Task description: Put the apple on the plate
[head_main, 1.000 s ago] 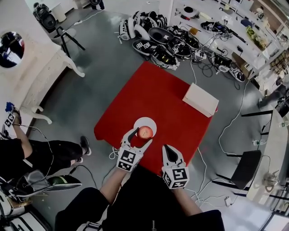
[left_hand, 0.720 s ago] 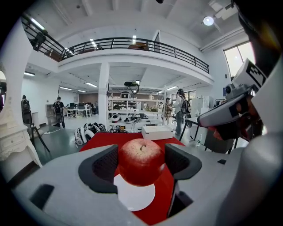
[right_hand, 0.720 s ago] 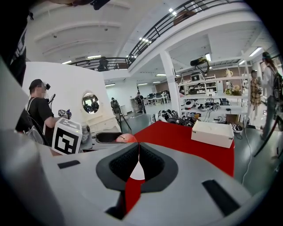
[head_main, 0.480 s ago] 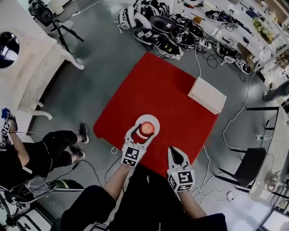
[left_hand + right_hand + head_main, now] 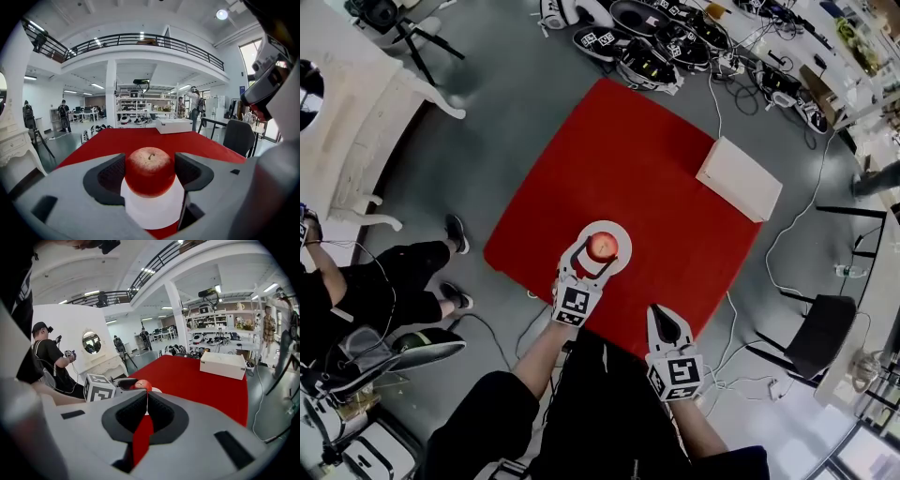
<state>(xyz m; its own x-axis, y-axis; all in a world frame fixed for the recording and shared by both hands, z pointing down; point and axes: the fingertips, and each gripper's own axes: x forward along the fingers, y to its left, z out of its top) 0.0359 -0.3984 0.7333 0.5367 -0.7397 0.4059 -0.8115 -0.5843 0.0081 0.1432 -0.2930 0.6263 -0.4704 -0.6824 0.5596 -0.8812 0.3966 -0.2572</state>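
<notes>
Red table (image 5: 647, 178), apple (image 5: 602, 247) in left tongs (image 5: 598, 253)

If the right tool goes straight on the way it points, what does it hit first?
Likely the apple on the plate, held by the left tool, though it may pass just to their right.

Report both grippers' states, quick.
Left gripper: closed on the apple, over the plate.
Right gripper: closed, empty.
</notes>
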